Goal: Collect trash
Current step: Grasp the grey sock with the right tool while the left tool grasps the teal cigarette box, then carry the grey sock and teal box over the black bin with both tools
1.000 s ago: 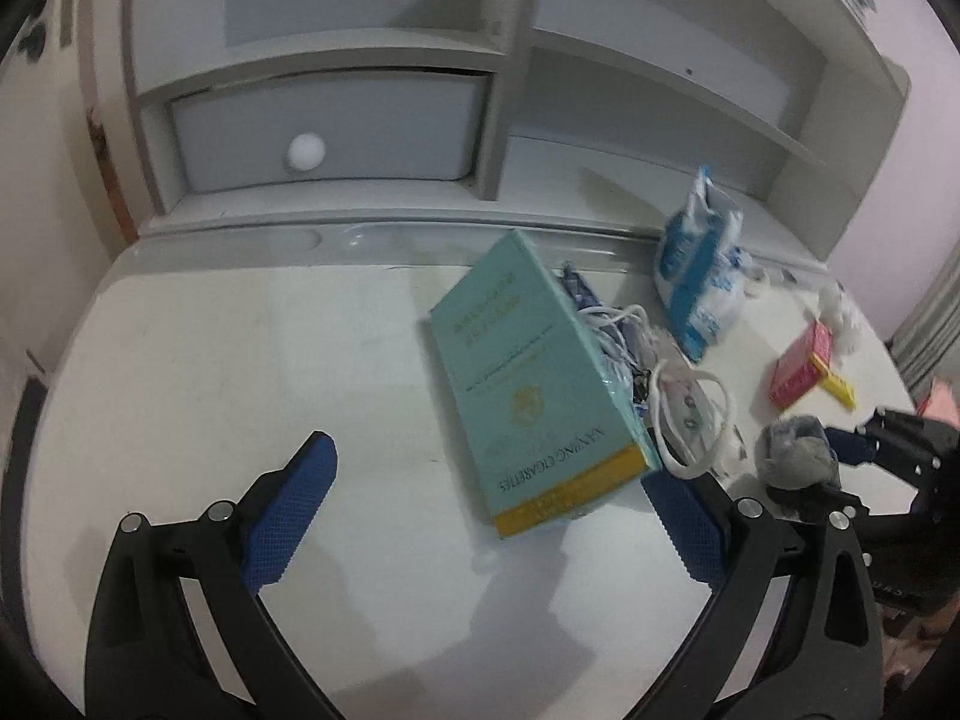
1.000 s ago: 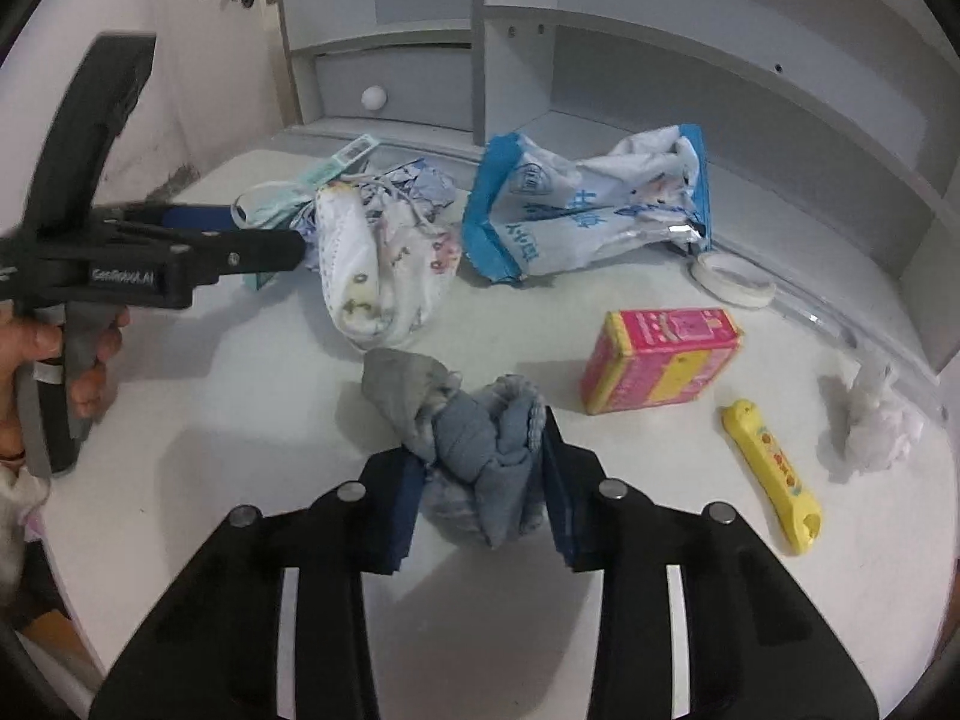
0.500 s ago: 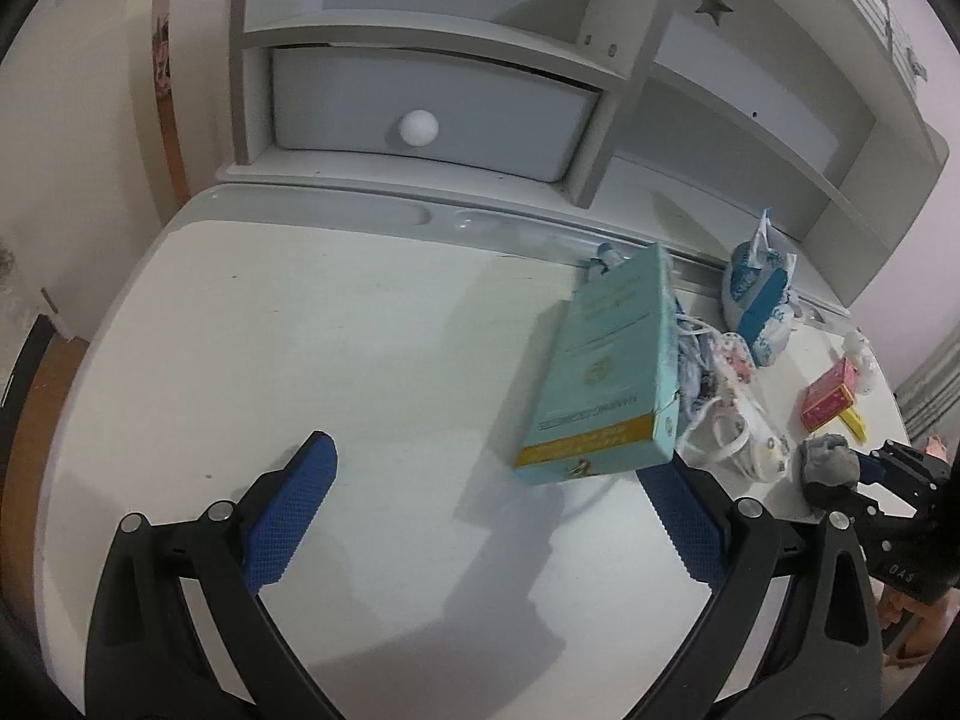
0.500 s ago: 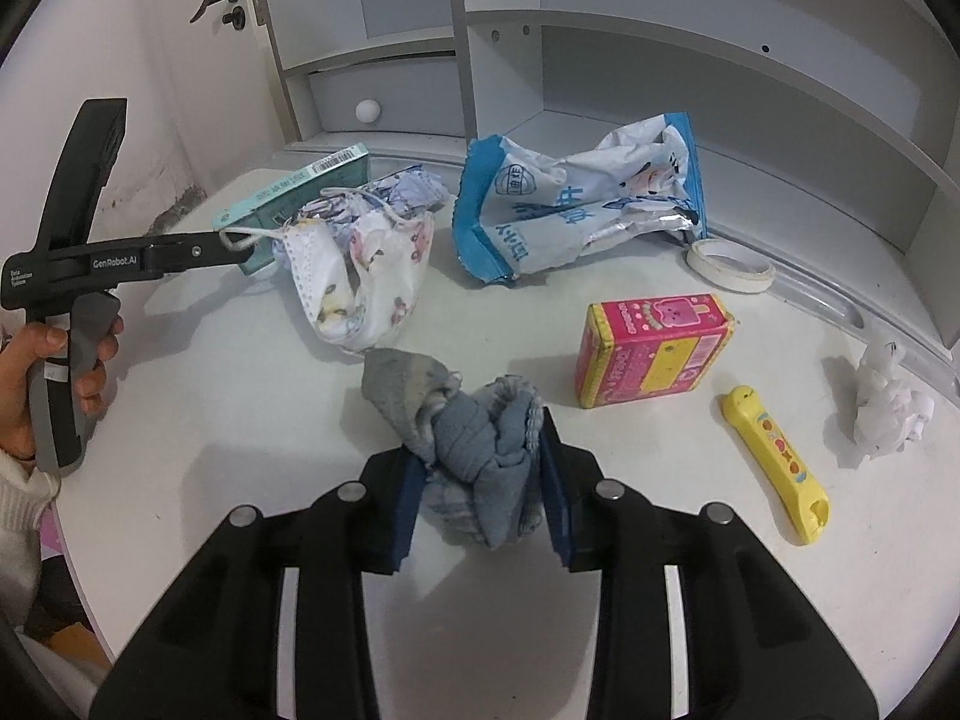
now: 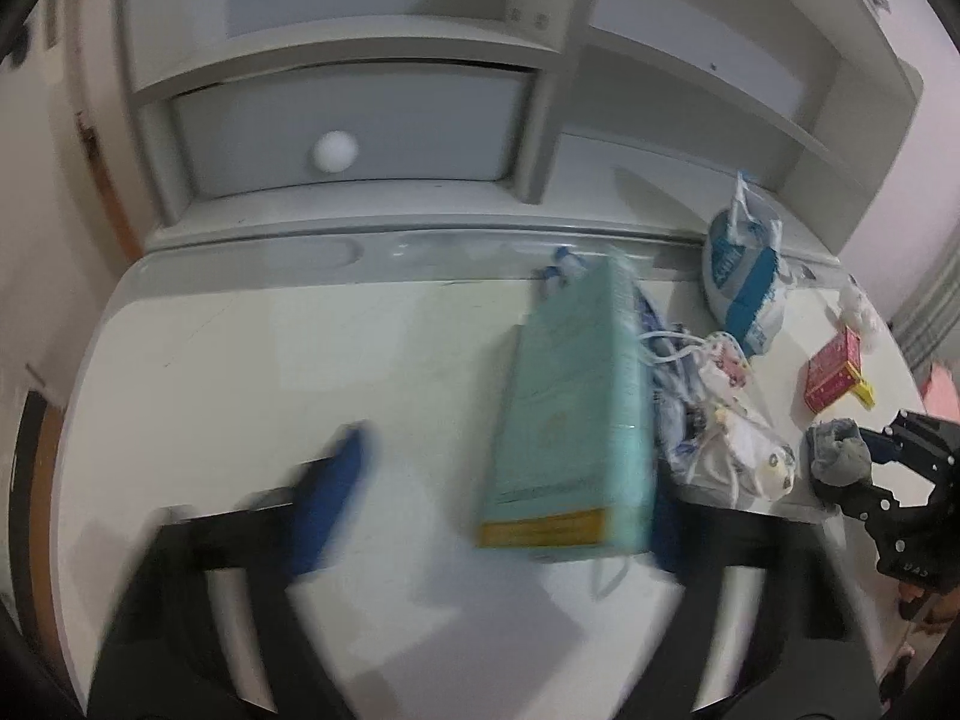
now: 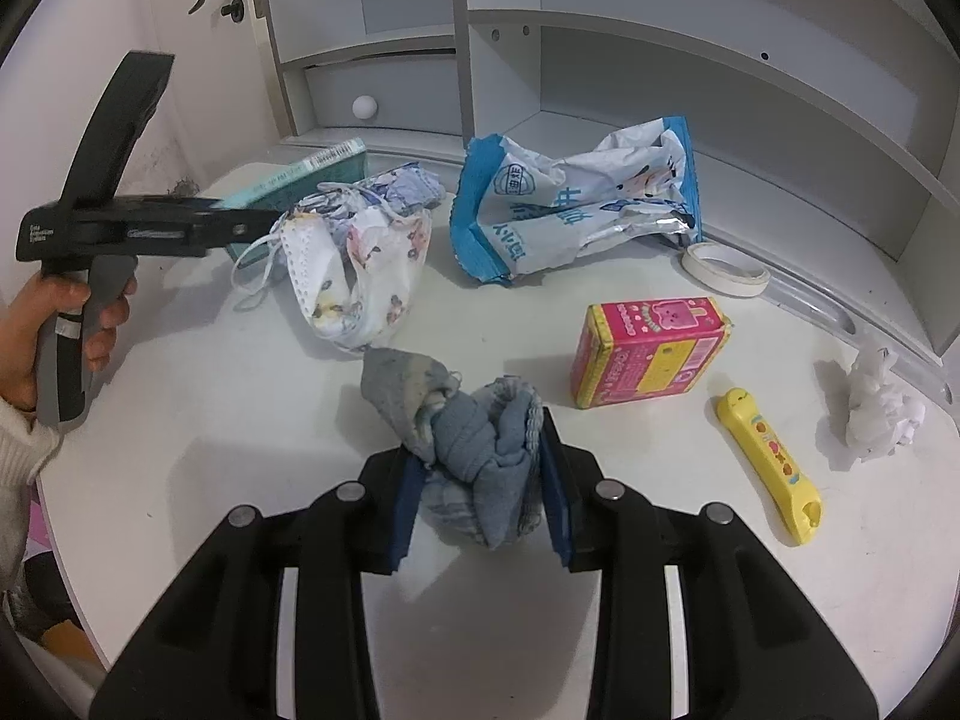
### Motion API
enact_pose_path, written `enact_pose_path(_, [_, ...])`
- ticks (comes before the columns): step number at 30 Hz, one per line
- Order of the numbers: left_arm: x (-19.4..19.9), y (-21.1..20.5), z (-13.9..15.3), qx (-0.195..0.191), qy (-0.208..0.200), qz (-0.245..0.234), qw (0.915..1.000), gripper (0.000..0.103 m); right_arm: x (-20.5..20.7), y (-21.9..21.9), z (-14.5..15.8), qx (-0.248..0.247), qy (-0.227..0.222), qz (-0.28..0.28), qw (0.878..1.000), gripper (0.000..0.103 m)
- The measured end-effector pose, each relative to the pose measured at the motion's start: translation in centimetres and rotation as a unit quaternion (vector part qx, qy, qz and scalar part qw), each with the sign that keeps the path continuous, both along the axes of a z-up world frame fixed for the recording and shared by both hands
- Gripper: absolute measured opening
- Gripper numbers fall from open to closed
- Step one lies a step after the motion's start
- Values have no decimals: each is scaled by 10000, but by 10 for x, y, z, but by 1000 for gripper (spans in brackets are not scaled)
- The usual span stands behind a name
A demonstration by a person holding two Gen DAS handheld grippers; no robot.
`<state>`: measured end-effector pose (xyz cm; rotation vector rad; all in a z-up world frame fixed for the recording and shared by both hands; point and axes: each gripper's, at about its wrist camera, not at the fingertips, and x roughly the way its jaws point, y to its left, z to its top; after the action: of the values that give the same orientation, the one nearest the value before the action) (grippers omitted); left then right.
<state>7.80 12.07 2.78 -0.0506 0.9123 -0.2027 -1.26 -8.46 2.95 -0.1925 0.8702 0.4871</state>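
Observation:
My right gripper (image 6: 480, 492) is shut on a grey-blue sock (image 6: 474, 438), just above the white desk; both also show at the right edge of the left wrist view, sock (image 5: 837, 459). My left gripper (image 5: 498, 504) is blurred and open, its jaws either side of a teal book (image 5: 570, 420); the book's right side lies against the right pad. Face masks (image 6: 360, 264) lie beside the book, also in the left wrist view (image 5: 720, 420). A crumpled blue-white snack bag (image 6: 570, 210), a pink box (image 6: 648, 354), a yellow tube (image 6: 768, 468) and a white tissue wad (image 6: 876, 414) lie further right.
A roll of tape (image 6: 726, 270) lies near the desk's back groove. Grey shelves and a drawer with a white knob (image 5: 336, 150) stand along the back. The desk (image 5: 240, 390) ends in a rounded front edge.
My left gripper has swung right and closed in on the teal book, its jaws narrower and blurred by motion. The right gripper still holds the sock in the same place.

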Motion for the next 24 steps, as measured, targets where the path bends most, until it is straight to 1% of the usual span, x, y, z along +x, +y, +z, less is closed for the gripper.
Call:
enact_pose_path(1, [0, -2, 0, 58, -42, 8, 10000, 41, 0, 1, 0, -24, -11, -2, 10000, 34])
enact_pose_path(2, [-1, -4, 0, 55, -50, -12, 10000, 19, 0, 2, 0, -44, -20, -1, 10000, 34])
enact_pose_path(3, [-2, -5, 1, 13, -73, -31, 10000, 10, 0, 2, 0, -56, -24, -2, 10000, 34])
enact_pose_path(7, [-7, -11, 2, 134, -133, -91, 9998, 10, 0, 2, -1, -2, -1, -3, 10000, 33])
enact_pose_path(13, [-18, -14, 10, 183, -182, -82, 9996, 10, -1, 0, 1, 23, -61, -26, 10000, 32])
enact_pose_path(14, [-21, -15, 12, 184, -195, -94, 9996, 10, -2, 0, 2, 46, -97, -25, 9999, 32])
enact_pose_path(16, [-26, -22, 16, 188, -230, -158, 9994, 10, -2, -3, 3, 179, -35, -26, 9998, 32])
enact_pose_path(17, [-31, -26, 18, 188, -259, -210, 9993, 10, -2, -7, 3, 339, 47, 16, 9994, 32])
enact_pose_path(20, [-48, -41, 29, 91, -374, -382, 9985, 10, -12, -18, 7, 436, 108, 21, 9990, 32])
enact_pose_path(24, [-73, -83, 49, -100, -520, -909, 9945, 10, -44, -58, 34, 794, 108, -120, 9967, 32])
